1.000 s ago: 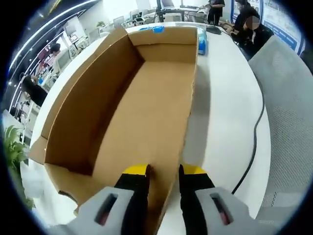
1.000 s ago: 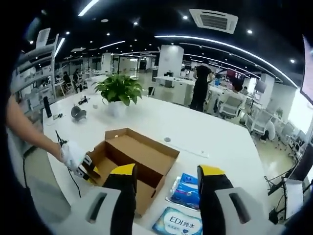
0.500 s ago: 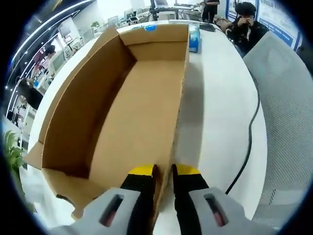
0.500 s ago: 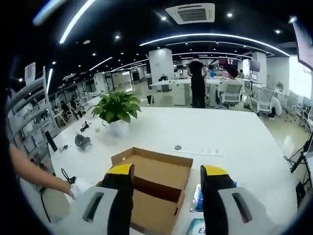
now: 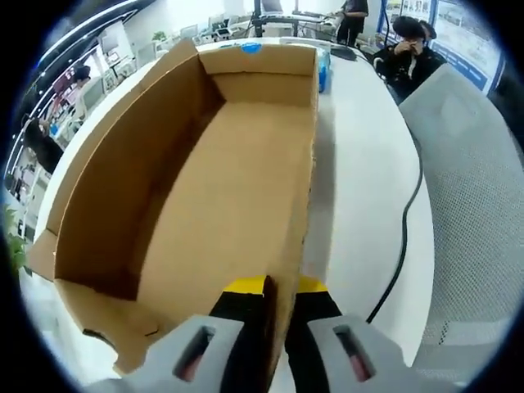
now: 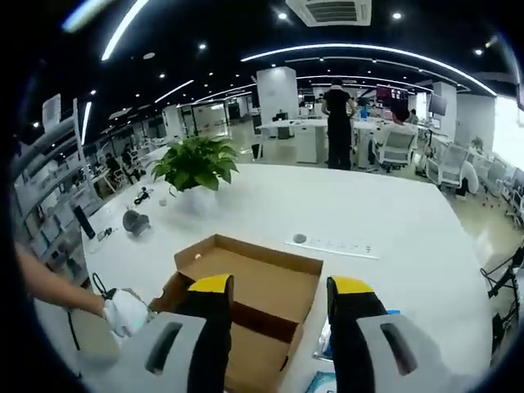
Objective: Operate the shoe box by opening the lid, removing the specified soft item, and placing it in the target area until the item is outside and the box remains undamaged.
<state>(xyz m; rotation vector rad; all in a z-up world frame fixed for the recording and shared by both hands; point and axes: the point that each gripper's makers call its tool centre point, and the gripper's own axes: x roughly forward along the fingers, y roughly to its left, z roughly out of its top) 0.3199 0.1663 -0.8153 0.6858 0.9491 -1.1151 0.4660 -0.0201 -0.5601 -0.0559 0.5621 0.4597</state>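
Surface: white table (image 5: 360,188), long and glossy, set in an open-plan office with strip ceiling lights. Seen in right gripper view as white table (image 6: 270,205) carrying a potted plant (image 6: 195,164) at far left, a small dark object (image 6: 135,221) near it. Black cable (image 5: 401,246) trailing along the table's right edge in left gripper view, beside a grey mesh chair back (image 5: 475,213). Seated person (image 5: 409,49) at far right; standing person (image 6: 337,123) in the background of right gripper view.

Shoe box (image 5: 205,180): brown cardboard, open, interior bare of contents. Same shoe box (image 6: 254,286) seen from above in right gripper view, just beyond the jaw tips. Blue packet (image 5: 324,70) just outside the box's far right corner; a blue-and-white packet (image 6: 327,344) glimpsed between the right gripper's jaws, beside the box.

Left gripper (image 5: 274,286): yellow-tipped jaws nearly together, pinched on the box's right wall at its near end, one jaw inside, one outside.
Right gripper (image 6: 282,286): jaws wide apart, holding nothing, raised above the box. Gloved hand (image 6: 127,311) at the box's near left corner.

Versus 1.0 s ago: left jaws then straddling the wall with a gap, now closed on it. Right jaws unchanged in spread.
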